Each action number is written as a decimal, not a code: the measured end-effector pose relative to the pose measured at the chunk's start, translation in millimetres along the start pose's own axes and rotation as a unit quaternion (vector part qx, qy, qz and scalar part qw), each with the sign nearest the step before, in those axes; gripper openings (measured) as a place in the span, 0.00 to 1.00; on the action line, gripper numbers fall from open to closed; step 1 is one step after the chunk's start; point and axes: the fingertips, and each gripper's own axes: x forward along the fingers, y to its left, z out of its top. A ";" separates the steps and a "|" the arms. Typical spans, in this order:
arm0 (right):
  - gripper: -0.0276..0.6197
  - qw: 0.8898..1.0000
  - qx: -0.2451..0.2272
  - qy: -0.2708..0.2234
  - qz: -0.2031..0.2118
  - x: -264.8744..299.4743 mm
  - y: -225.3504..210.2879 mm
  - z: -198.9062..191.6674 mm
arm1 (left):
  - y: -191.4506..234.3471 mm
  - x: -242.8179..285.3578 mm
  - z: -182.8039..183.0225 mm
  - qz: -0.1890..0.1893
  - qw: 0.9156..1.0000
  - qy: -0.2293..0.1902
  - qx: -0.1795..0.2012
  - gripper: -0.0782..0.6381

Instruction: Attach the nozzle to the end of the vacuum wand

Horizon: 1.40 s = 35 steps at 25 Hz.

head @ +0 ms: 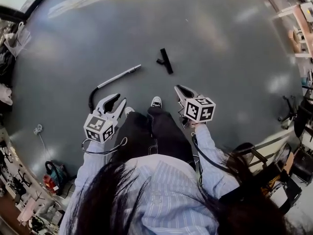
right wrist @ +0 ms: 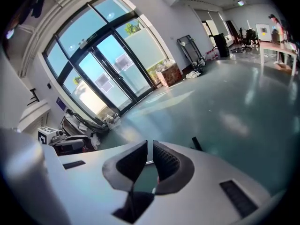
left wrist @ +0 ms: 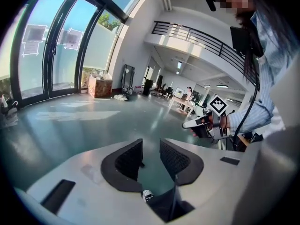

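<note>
Left claw [head: 121, 98] near wand [head: 120, 76], shoe [head: 156, 102]

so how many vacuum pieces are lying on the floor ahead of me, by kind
vacuum wand: 1
nozzle: 1
total: 2

A cardboard box [right wrist: 169, 75] sits near glass doors [right wrist: 112, 74].

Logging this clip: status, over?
Left tongs open, empty. Right tongs shut, empty. Nozzle and wand apart on floor, untouched. Nothing in the way.
</note>
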 end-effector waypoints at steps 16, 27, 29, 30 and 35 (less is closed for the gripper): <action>0.14 0.997 0.011 0.062 -0.039 135.3 -80.5 -6.3 | 149.1 111.5 -21.3 0.000 0.998 0.068 0.013 0.24; 0.24 0.986 0.002 0.154 -0.067 307.5 -188.2 -69.6 | 274.5 290.8 -146.3 -0.046 0.970 0.200 0.129 0.24; 0.28 0.982 0.011 0.177 -0.069 338.0 -214.5 -101.9 | 291.6 318.5 -191.6 -0.042 0.961 0.227 0.155 0.24; 0.29 0.980 0.008 0.186 -0.070 351.4 -226.9 -116.6 | 298.6 330.9 -213.5 -0.042 0.954 0.243 0.171 0.24; 0.32 0.964 -0.062 0.245 -0.087 415.6 -293.7 -174.2 | 342.2 390.5 -283.4 -0.007 0.941 0.254 0.223 0.26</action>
